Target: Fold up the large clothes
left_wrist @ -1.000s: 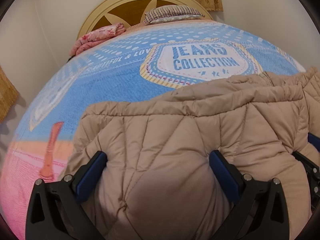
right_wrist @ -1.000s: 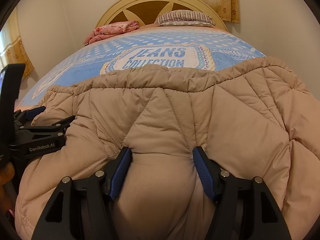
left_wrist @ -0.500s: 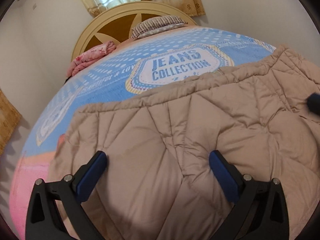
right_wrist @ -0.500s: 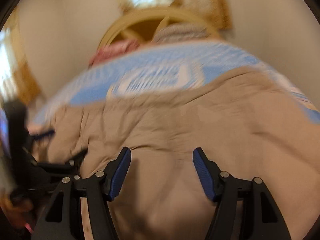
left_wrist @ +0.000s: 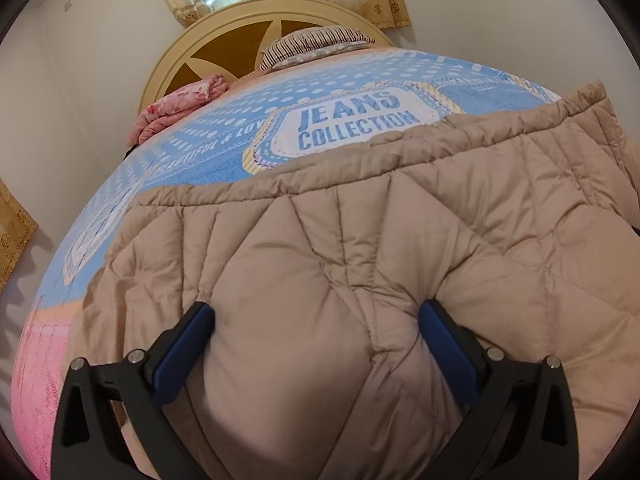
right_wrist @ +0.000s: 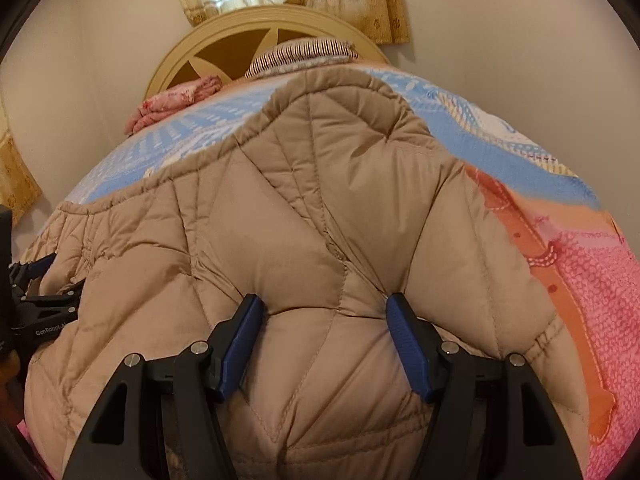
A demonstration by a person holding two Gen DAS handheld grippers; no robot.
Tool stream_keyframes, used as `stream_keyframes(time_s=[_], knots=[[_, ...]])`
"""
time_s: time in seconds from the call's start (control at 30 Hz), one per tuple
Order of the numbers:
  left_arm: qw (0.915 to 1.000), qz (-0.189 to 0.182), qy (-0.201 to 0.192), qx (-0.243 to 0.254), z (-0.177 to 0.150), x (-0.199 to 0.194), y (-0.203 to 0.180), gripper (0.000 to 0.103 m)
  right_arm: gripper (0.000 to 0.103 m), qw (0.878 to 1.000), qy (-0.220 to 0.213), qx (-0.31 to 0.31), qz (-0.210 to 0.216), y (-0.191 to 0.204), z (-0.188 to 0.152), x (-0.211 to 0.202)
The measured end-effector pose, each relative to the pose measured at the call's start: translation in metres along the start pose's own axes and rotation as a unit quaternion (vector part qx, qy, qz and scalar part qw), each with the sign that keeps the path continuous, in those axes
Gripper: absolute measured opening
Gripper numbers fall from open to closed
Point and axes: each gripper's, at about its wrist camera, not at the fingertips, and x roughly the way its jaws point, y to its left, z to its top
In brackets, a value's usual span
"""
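A tan quilted puffer jacket lies on a bed and fills the lower half of both views. My left gripper has its blue fingers wide apart with a thick puff of the jacket bulging between them. My right gripper stands the same way on the jacket, its blue pads pressed against a fold of padding. The left gripper's black body shows at the left edge of the right wrist view, resting at the jacket's edge. A rounded part of the jacket reaches up toward the pillow in the right wrist view.
The bed has a blue, orange and pink bedspread printed "JEANS COLLECTION". A striped pillow and a folded pink blanket lie by the cream headboard. Curtains hang behind. A wall stands left.
Both grippers have moved, the right one swinging right so the orange and pink bedspread shows. Jacket padding now bulges between each pair of fingers. The jacket has shifted on the bed.
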Motion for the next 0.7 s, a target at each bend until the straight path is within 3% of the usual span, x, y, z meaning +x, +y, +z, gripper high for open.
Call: stream_keyframes(time_s=[0.23, 0.3, 0.4, 0.47, 0.53, 0.7], knots=[[1.0, 0.002, 0.0, -0.002, 0.0, 0.002, 0.001, 0.103, 0.065, 0.999, 0.007, -0.004, -0.036, 0.011, 0.008, -0.016], [1.0, 0.002, 0.0, -0.002, 0.0, 0.002, 0.001, 0.103, 0.065, 0.999, -0.028, 0.01, -0.022, 0.026, 0.009, -0.037], [1.0, 0.002, 0.0, -0.002, 0.0, 0.002, 0.001, 0.103, 0.066, 0.998, -0.046, -0.026, 0.017, 0.066, 0.001, -0.049], [1.0, 0.002, 0.0, -0.002, -0.001, 0.001, 0.0, 0.103, 0.066, 0.997, -0.04, -0.049, 0.035, 0.086, -0.009, -0.045], [1.0, 0.002, 0.0, -0.002, 0.0, 0.001, 0.001, 0.103, 0.068, 0.997, -0.025, -0.069, 0.021, 0.097, -0.021, -0.029], [1.0, 0.002, 0.0, -0.003, 0.0, 0.002, 0.0, 0.103, 0.075, 0.997, -0.001, -0.071, 0.028, 0.089, -0.028, -0.009]])
